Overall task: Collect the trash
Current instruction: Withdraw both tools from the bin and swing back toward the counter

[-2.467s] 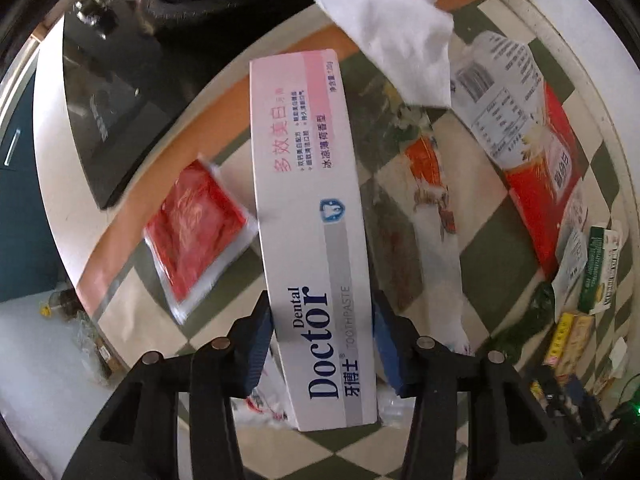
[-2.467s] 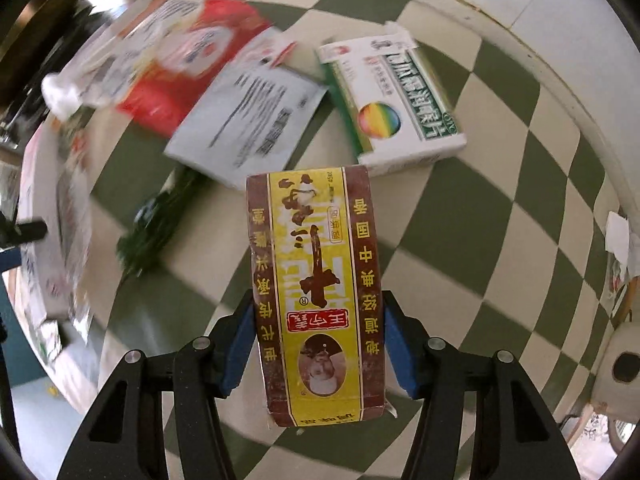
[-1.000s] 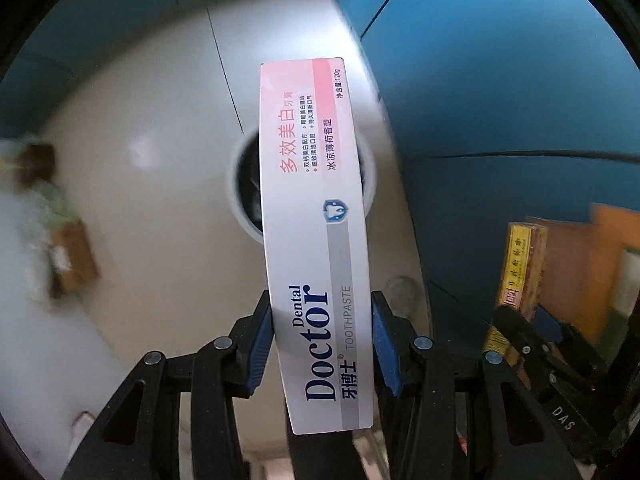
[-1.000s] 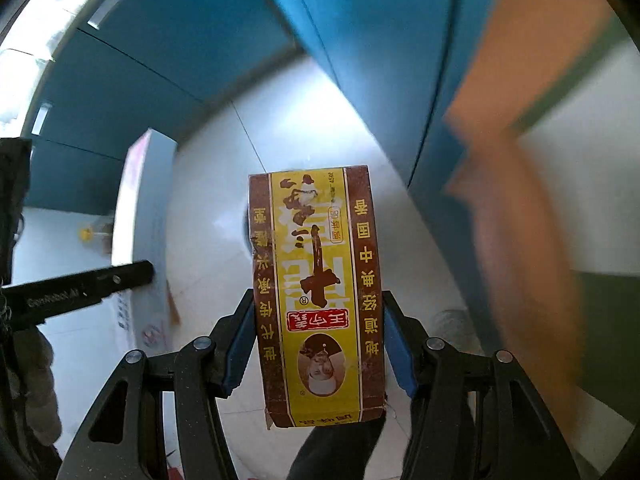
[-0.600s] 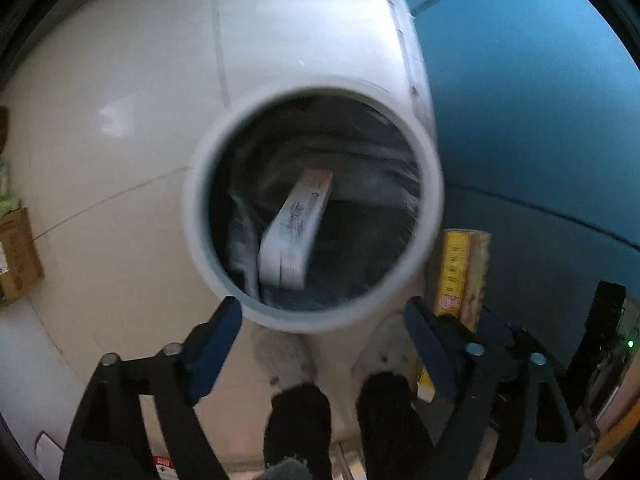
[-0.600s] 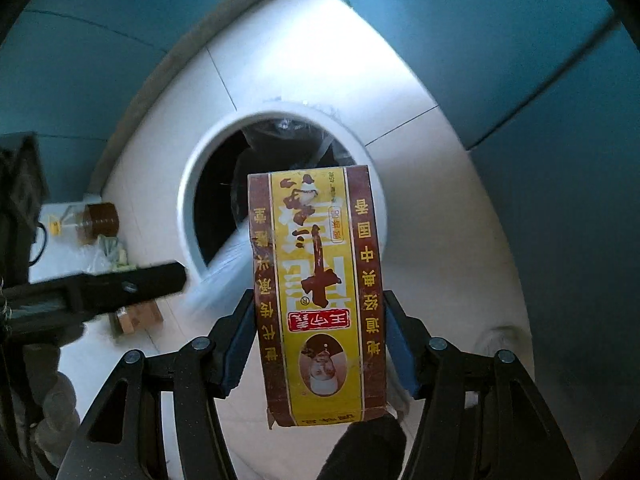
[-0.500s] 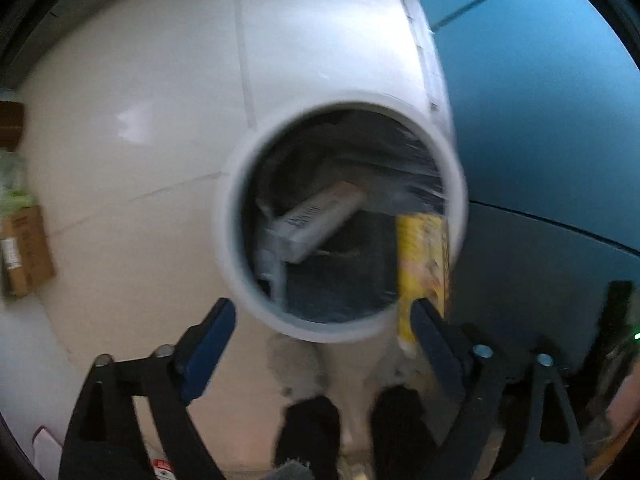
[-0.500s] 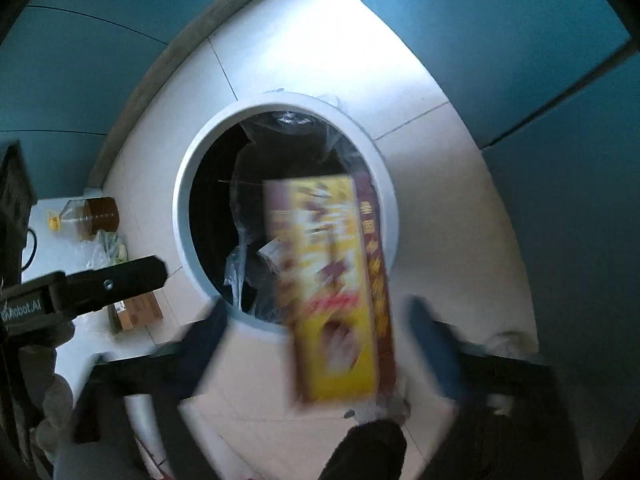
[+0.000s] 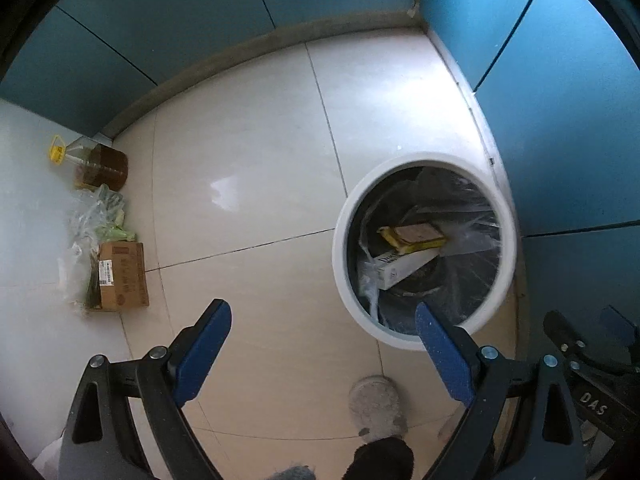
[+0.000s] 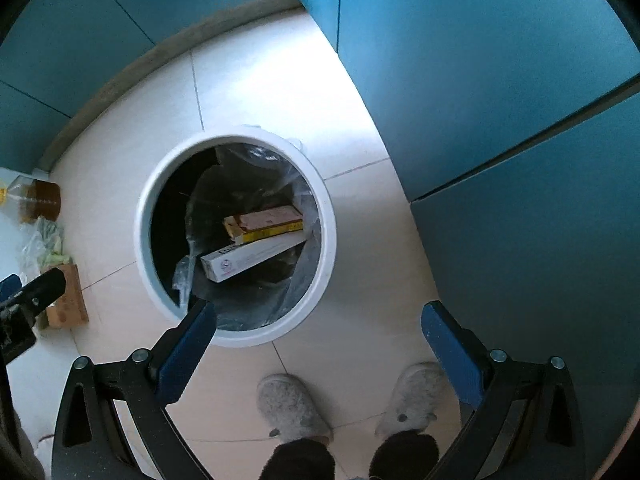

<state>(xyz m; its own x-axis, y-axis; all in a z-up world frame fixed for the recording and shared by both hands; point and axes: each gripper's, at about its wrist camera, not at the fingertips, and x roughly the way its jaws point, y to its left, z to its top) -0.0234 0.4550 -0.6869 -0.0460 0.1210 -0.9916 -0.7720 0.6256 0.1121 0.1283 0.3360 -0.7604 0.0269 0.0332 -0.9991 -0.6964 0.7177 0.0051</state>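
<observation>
Right wrist view: both tools [image 10: 318,322] [image 9: 322,322] gape wide above the bin [image 10: 326,240], slippers [image 10: 294,408] beneath.

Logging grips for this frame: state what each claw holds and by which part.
Nothing is held. The left claw and right claw are both open and empty; the toothpaste box and yellow box lie in the bin.

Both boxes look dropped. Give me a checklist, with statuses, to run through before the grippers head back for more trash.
1. Left gripper open, nothing held: ok.
2. Right gripper open, nothing held: ok.
3. Toothpaste box inside the white bin: ok.
4. Yellow box inside the bin, lying on the toothpaste box: ok.
5. No dropped trash on the floor by the bin or grey slippers: ok.
6. Remaining trash on the table: cannot tell, out of view.
</observation>
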